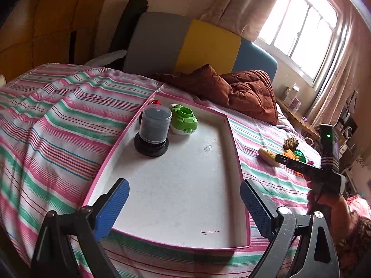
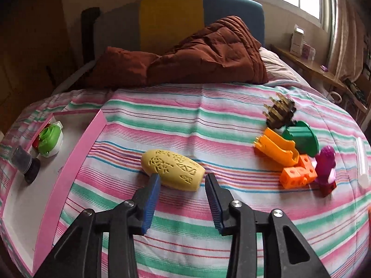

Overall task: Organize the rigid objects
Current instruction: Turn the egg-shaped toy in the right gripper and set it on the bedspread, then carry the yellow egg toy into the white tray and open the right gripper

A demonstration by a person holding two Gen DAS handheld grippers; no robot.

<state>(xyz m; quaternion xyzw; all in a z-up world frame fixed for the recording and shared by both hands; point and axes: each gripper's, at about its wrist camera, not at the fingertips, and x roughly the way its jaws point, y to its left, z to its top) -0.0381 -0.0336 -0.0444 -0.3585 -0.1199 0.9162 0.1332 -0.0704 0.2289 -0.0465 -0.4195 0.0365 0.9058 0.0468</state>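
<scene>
A pink-rimmed white tray [image 1: 234, 143] lies on the striped bed and holds a dark cylinder container [image 1: 153, 131], a green and white gadget [image 1: 184, 120] and a small red item [image 1: 155, 102]. My left gripper [image 1: 183, 199] is open and empty over the tray's near end. My right gripper [image 2: 182, 180] is open, its fingertips on either side of the near end of a yellow patterned oval piece [image 2: 172, 168] lying on the bed. To the right lie an orange bracket [image 2: 276, 149], orange cubes [image 2: 298, 172], a green cup [image 2: 301, 137], a purple figure [image 2: 325, 164] and a brown spiky piece [image 2: 279, 111].
A brown quilt [image 2: 197, 55] is bunched at the head of the bed before a grey, yellow and blue headboard [image 1: 185, 44]. A white tube [image 2: 361, 162] lies at the far right. A wooden shelf [image 2: 313, 67] with small boxes runs under the window.
</scene>
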